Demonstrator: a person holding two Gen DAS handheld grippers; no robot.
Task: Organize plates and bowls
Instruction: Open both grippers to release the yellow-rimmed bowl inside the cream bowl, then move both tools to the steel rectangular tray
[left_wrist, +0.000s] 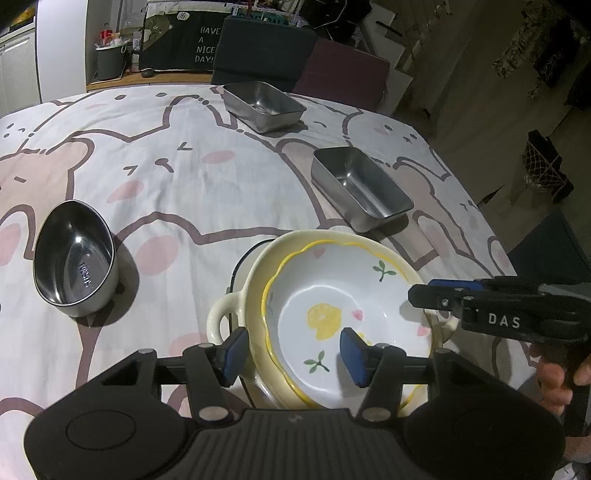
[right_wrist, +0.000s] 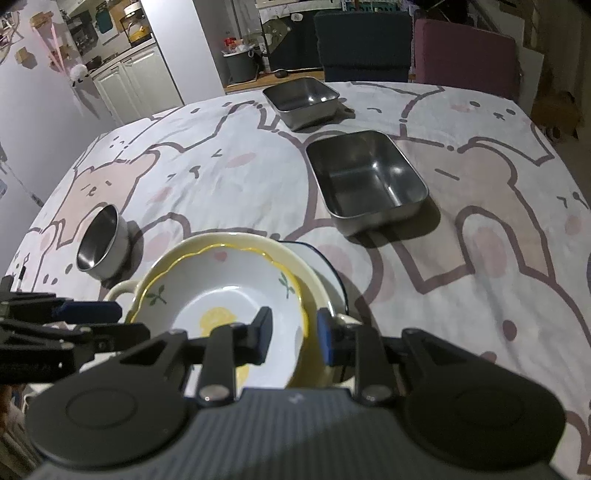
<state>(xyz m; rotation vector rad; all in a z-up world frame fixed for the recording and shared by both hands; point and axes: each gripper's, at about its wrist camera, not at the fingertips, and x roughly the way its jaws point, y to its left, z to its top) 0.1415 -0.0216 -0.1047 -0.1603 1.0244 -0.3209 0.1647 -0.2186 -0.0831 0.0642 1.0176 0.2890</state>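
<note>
Lemon-print plate (left_wrist: 347, 314) sits nested in cream handled bowl (left_wrist: 236, 314), which rests on a dark-rimmed plate (right_wrist: 325, 266). Left gripper (left_wrist: 295, 350) angled down, fingers released, straddling the stack's near rim, not pinching. Right gripper (right_wrist: 293, 336) angled down, fingers apart astride the plate's rim, no contact visible. Table (left_wrist: 207, 177) has bear-print cloth. Beyond the stack: two steel trays (left_wrist: 360, 188) (left_wrist: 264, 105); left of it, round steel bowl (left_wrist: 75, 258). Chairs (right_wrist: 364, 44) behind the table.
</note>
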